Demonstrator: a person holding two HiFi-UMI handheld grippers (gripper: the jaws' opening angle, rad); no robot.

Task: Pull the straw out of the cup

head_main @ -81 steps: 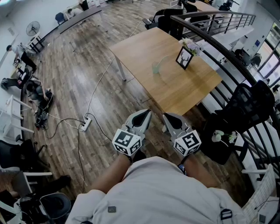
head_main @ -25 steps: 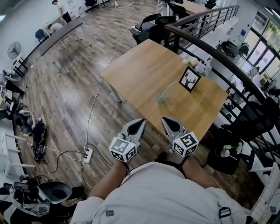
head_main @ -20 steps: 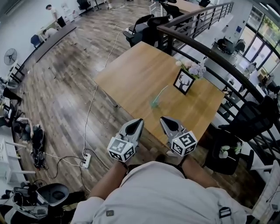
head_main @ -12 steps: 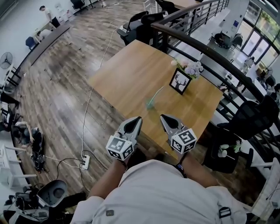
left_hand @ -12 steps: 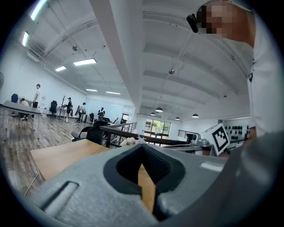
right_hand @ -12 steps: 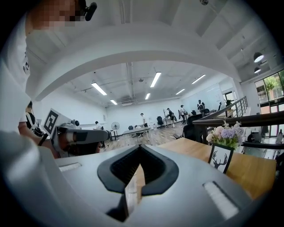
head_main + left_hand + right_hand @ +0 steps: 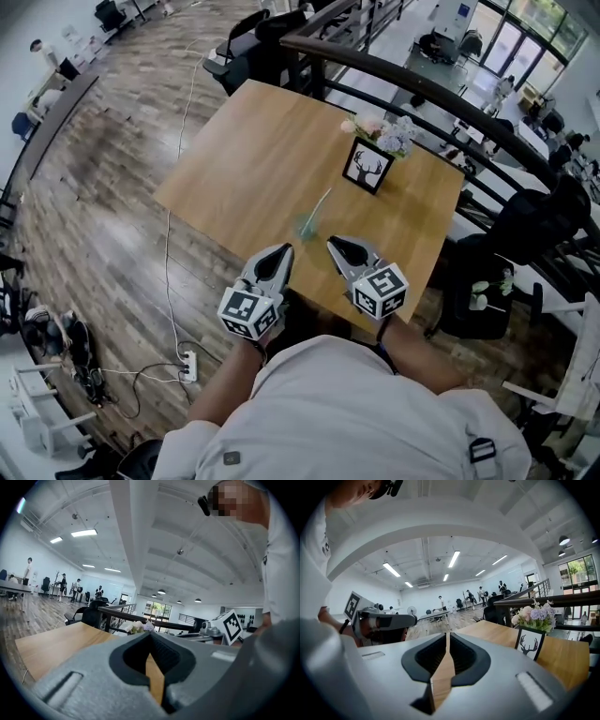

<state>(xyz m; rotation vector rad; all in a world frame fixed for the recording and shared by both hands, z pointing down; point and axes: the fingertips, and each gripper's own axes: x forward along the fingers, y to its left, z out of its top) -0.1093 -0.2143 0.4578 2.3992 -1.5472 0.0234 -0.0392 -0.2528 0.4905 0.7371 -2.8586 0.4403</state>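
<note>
A small clear greenish cup (image 7: 306, 228) stands on the wooden table (image 7: 244, 159) near its front edge, with a pale straw (image 7: 320, 203) leaning out of it up and to the right. My left gripper (image 7: 279, 249) is just short of the cup on its left, over the table's edge, its jaws together with nothing in them. My right gripper (image 7: 333, 242) is close to the cup on its right; its jaws are opening to a thin slit, nothing between them. The jaws hide the cup in both gripper views (image 7: 150, 634) (image 7: 447, 634).
A framed deer picture (image 7: 366, 167) and a bunch of flowers (image 7: 380, 131) stand behind the cup. A dark railing (image 7: 441, 103) runs past the table's far side, with black chairs (image 7: 525, 220) to the right. A cable and power strip (image 7: 188, 366) lie on the floor at left.
The person has walked up to the table. Both grippers have moved forward from over the floor to the table's front edge, on either side of the cup.
</note>
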